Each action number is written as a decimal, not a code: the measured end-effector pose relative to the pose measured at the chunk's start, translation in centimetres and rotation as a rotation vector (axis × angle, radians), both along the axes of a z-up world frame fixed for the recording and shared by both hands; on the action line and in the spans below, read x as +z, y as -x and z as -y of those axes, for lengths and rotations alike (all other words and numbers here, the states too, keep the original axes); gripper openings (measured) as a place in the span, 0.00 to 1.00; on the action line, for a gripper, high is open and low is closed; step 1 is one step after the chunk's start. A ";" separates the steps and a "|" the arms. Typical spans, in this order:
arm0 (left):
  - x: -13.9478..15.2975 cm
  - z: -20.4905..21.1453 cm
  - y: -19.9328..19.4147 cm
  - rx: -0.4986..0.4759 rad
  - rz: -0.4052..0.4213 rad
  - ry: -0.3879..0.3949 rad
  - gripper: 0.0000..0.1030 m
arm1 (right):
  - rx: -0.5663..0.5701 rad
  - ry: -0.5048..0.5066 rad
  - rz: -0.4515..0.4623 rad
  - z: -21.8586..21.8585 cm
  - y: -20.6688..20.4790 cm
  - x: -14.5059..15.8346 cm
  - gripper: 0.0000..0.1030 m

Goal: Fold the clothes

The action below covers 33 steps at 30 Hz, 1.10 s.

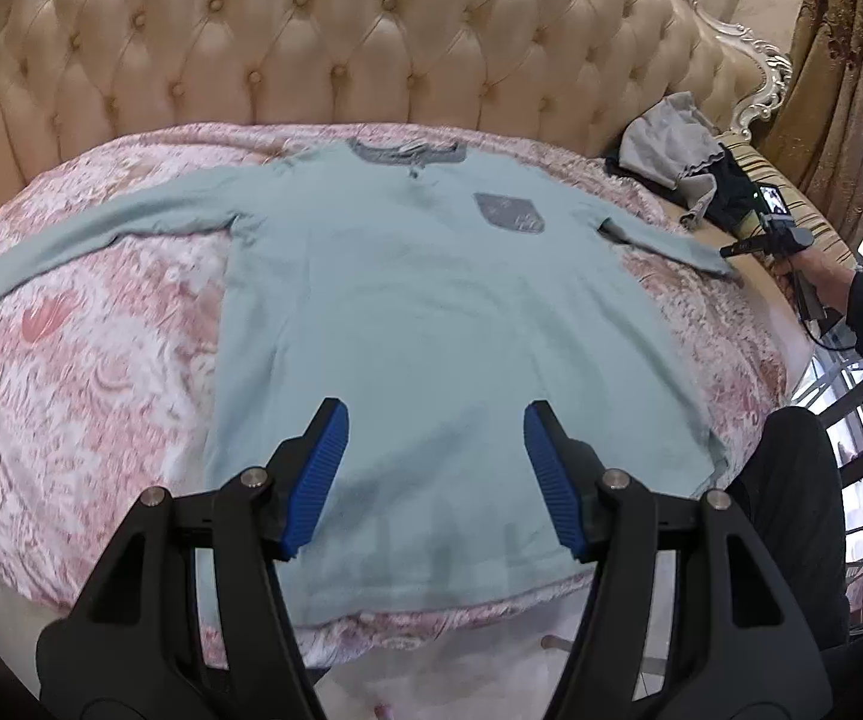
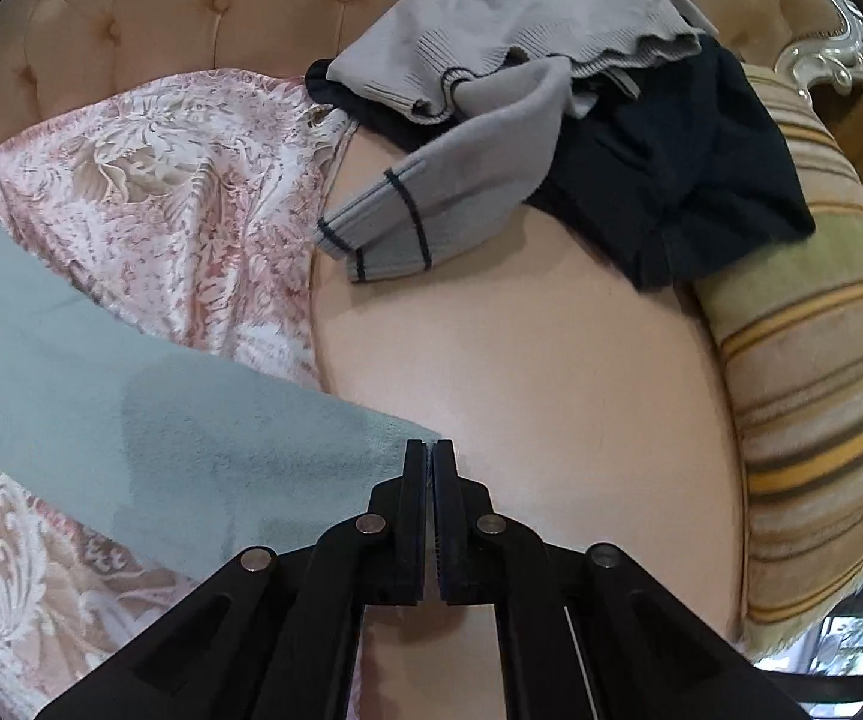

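Left wrist view: the left claw [image 1: 436,480] is hovering with its two blue-padded fingers [image 1: 318,474] spread wide and gripping nothing. Directly beneath and ahead of it, the pale green long-sleeved shirt [image 1: 431,312] is lying flat, front up, on the pink floral bedspread [image 1: 83,396]. The shirt's hem is lying just below the claw, nearest the camera, while the body is running away from the claw toward the grey-trimmed collar [image 1: 407,151] at the far end. A grey chest pocket [image 1: 509,213] is sitting beyond the claw and to its right. One sleeve is stretching out far to the claw's left; the other is reaching far right, where the right claw [image 1: 731,252] is meeting its cuff. Behind the collar, the tufted cream headboard [image 1: 371,36] is rising.

Right wrist view: the right claw [image 2: 429,450] is pressing its black fingers [image 2: 413,480] together, pinching the very edge of the shirt's sleeve cuff [image 2: 395,432]. From the claw, the sleeve is trailing away to the left across the bedspread. Ahead of the claw, a bare cream stretch of the bed [image 2: 521,372] is lying exposed. Farther ahead, a grey knit garment [image 2: 491,48] with dark-striped cuffs is lying crumpled over a dark navy garment [image 2: 683,174], well apart from the claw. To the claw's right, a striped cushion [image 2: 821,408] is resting along the bed's edge.
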<state>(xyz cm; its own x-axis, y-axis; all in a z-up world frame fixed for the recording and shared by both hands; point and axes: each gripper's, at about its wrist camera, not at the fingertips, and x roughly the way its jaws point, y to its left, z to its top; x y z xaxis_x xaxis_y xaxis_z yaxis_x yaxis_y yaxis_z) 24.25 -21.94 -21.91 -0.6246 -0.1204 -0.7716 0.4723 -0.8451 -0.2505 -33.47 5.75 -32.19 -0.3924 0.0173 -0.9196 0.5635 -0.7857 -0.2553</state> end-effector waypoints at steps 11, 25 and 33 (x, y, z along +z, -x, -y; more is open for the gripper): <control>-0.4 0.1 -0.3 -0.006 -0.015 -0.028 0.62 | -0.014 -0.152 -0.019 0.2 -0.6 1.2 0.20; -1.3 1.7 -0.9 0.050 -0.013 -0.047 0.63 | 0.459 0.325 0.381 24.9 -6.0 1.8 0.28; -2.6 4.4 -2.5 0.150 -0.026 -0.107 0.63 | 0.458 0.137 0.326 23.5 -3.6 -2.0 0.28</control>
<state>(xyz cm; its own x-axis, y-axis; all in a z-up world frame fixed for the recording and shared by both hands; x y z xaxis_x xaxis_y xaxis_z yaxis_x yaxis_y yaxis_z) 26.76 -26.33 -24.56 -0.6254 -0.1318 -0.7691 0.5834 -0.7334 -0.3488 -29.88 -17.74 -34.21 -0.0277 -0.2154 -0.9761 0.8865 -0.4564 0.0756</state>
